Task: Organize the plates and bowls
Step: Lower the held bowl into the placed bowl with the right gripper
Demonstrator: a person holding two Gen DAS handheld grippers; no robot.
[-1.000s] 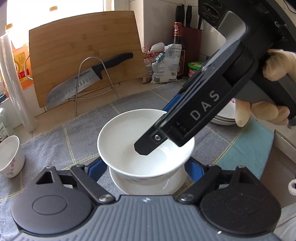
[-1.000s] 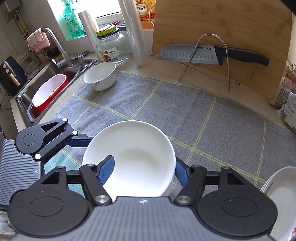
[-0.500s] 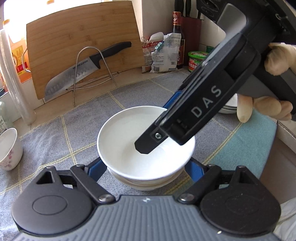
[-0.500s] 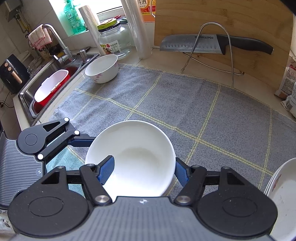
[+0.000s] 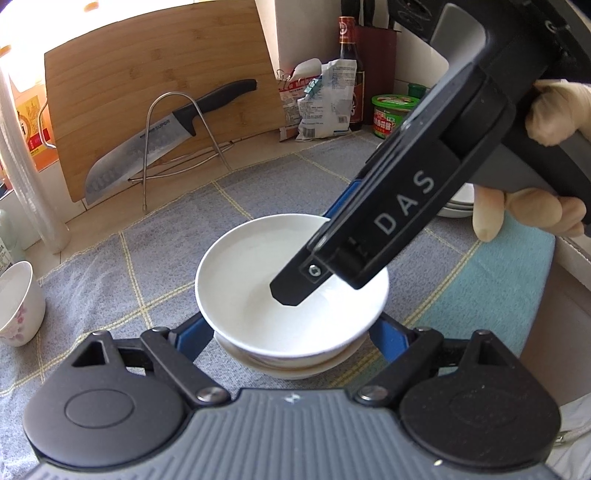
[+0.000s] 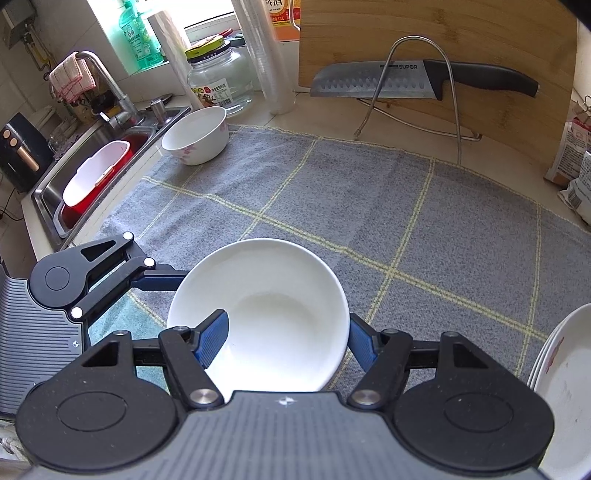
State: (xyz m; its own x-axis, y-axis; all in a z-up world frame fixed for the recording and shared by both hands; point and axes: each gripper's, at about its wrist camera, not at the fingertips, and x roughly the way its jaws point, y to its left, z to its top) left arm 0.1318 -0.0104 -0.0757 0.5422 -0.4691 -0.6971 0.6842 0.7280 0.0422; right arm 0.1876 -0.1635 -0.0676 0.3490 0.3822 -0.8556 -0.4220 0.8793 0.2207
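Note:
A plain white bowl (image 5: 258, 280) (image 6: 273, 314) sits nested in a second bowl (image 5: 288, 369) on the grey checked mat (image 6: 369, 192). My left gripper (image 5: 290, 326) has the stack between its blue pads; its jaws have just been opening and look open. My right gripper (image 6: 286, 332), held by a gloved hand (image 5: 554, 110), is open astride the bowl's wall. One of its fingers (image 5: 295, 288) is inside the bowl and the other outside the rim. A flowered bowl (image 6: 195, 136) stands near the sink, and a stack of plates (image 6: 561, 387) lies at the right.
A knife (image 6: 406, 81) rests on a wire stand against a wooden cutting board (image 6: 461, 33) at the back. The sink (image 6: 55, 192) with a red basin is at the left, beside a glass jar (image 6: 221, 81). Bags and bottles (image 5: 325, 99) stand at the back right.
The white bowl has sunk into the bowl under it, which showed well below it a second ago. Both grippers have stayed around the bowl.

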